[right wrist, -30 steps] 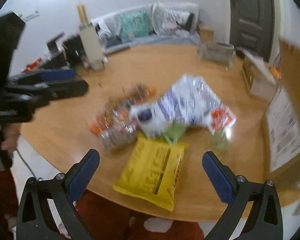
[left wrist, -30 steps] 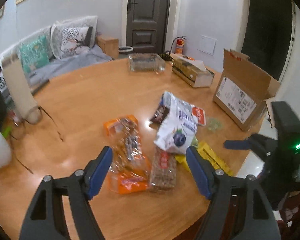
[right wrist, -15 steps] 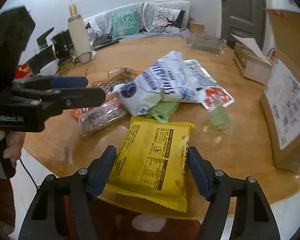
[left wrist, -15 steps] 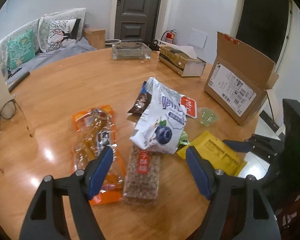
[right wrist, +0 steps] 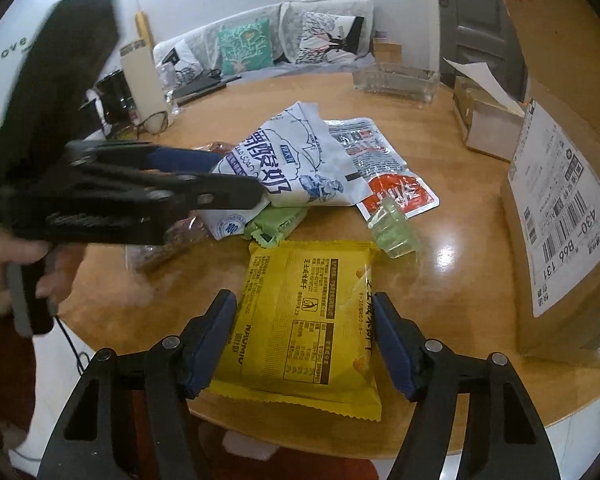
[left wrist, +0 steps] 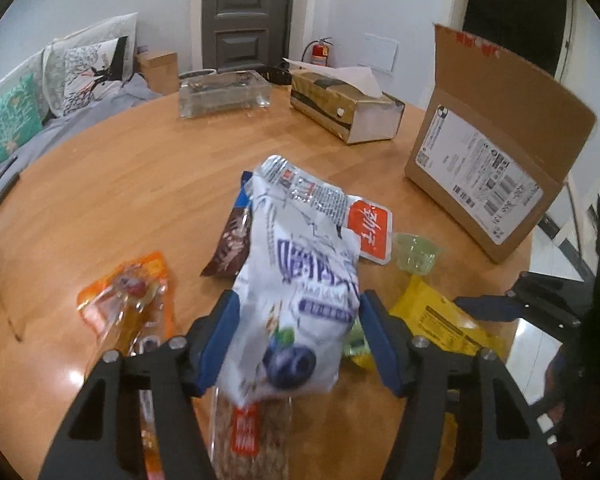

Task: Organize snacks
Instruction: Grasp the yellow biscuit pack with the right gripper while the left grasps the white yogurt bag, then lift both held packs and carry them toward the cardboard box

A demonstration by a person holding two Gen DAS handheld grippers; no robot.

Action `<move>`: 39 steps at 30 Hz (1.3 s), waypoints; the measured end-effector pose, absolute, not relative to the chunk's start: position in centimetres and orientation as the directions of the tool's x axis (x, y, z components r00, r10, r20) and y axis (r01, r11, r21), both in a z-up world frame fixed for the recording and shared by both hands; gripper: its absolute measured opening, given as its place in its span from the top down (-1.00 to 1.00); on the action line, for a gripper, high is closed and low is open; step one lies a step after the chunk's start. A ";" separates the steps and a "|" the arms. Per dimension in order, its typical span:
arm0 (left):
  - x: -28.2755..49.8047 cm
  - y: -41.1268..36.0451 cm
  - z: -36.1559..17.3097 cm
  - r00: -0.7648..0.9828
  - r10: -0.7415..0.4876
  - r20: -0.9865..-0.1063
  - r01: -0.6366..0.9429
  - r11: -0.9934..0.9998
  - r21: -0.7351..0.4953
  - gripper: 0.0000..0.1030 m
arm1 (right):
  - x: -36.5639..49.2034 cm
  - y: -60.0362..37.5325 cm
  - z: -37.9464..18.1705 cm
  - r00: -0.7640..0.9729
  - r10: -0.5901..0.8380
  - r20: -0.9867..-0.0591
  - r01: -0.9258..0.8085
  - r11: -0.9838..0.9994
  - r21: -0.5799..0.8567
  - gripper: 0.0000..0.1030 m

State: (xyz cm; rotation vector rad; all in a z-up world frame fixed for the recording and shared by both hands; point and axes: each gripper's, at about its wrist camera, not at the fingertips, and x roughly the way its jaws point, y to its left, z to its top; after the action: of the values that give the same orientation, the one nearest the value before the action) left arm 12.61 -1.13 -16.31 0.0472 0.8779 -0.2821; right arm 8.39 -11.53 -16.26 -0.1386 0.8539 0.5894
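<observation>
A pile of snack packs lies on the round wooden table [left wrist: 112, 184]. My left gripper [left wrist: 298, 340] is closed on the near end of a white blueberry-print bag [left wrist: 300, 280], its blue pads pressing both sides; the bag also shows in the right wrist view [right wrist: 284, 168]. My right gripper [right wrist: 304, 340] has its jaws around a yellow snack pack [right wrist: 308, 312] at the table's front edge, pads touching its sides. Beside them lie an orange pack [left wrist: 128, 312], a brown bar pack [left wrist: 252, 440], a green pack [right wrist: 276, 220] and a red-and-white sachet [right wrist: 396, 196].
An open cardboard box [left wrist: 492, 160] stands at the right, also in the right wrist view [right wrist: 560, 208]. A tissue box [left wrist: 344, 108] and a clear glass tray [left wrist: 224, 94] sit at the far side. A small green jelly cup [left wrist: 414, 254] lies near the sachet.
Both grippers moved forward and narrowed: the left onto the white blueberry bag, the right onto the yellow pack. The left view has come lower and closer to the pile.
</observation>
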 end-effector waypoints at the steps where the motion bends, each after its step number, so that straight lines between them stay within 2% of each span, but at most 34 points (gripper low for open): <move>1: 12.9 -1.2 -16.4 0.603 -0.226 -0.765 0.265 0.961 -0.075 -0.15 | 8.4 -11.7 -16.3 0.506 0.439 -0.742 -0.545 0.830 0.120 -0.28; 7: 13.6 -1.4 -16.9 0.605 -0.225 -0.764 0.263 0.962 -0.075 -0.15 | 8.5 -12.4 -16.5 0.496 0.456 -0.739 -0.555 0.821 0.134 -0.30; 16: 13.7 -2.1 -17.6 0.602 -0.166 -0.781 0.268 0.963 0.002 -0.15 | 7.5 -11.2 -16.8 0.540 0.389 -0.746 -0.558 0.830 0.029 -0.39; 19: 13.4 -2.0 -17.6 0.611 -0.169 -0.773 0.261 0.965 -0.005 -0.02 | 7.3 -10.8 -17.0 0.575 0.355 -0.737 -0.537 0.843 -0.013 -0.36; 20: 13.1 -2.1 -17.5 0.616 -0.162 -0.771 0.265 0.964 0.009 0.04 | 7.1 -10.7 -17.0 0.585 0.349 -0.732 -0.536 0.844 -0.026 -0.28; 21: 12.8 -2.2 -17.4 0.622 -0.157 -0.767 0.267 0.963 0.019 0.16 | 7.0 -10.8 -17.0 0.584 0.353 -0.731 -0.538 0.842 -0.024 -0.28; 24: 11.9 -2.6 -17.0 0.633 -0.131 -0.763 0.277 0.959 0.065 0.28 | 6.8 -11.2 -17.0 0.583 0.360 -0.729 -0.540 0.841 -0.016 -0.28; 26: 11.6 -2.3 -16.7 0.640 -0.144 -0.755 0.271 0.962 0.046 0.36 | 6.9 -11.7 -16.9 0.577 0.365 -0.731 -0.535 0.845 -0.001 -0.28; 29: 11.4 -1.3 -16.0 0.638 -0.178 -0.749 0.253 0.967 -0.014 0.43 | 6.9 -12.7 -16.3 0.582 0.388 -0.715 -0.525 0.850 0.035 -0.28; 39: 8.5 0.0 -12.5 0.688 -0.150 -0.710 0.208 0.978 -0.005 0.50 | 6.4 -13.5 -13.7 0.581 0.455 -0.674 -0.534 0.839 0.105 -0.28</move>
State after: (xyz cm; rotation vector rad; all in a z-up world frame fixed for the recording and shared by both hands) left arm 8.47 0.03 -12.53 0.0779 0.7876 -0.2009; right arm 6.42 -13.53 -13.69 -0.1132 0.7541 0.5790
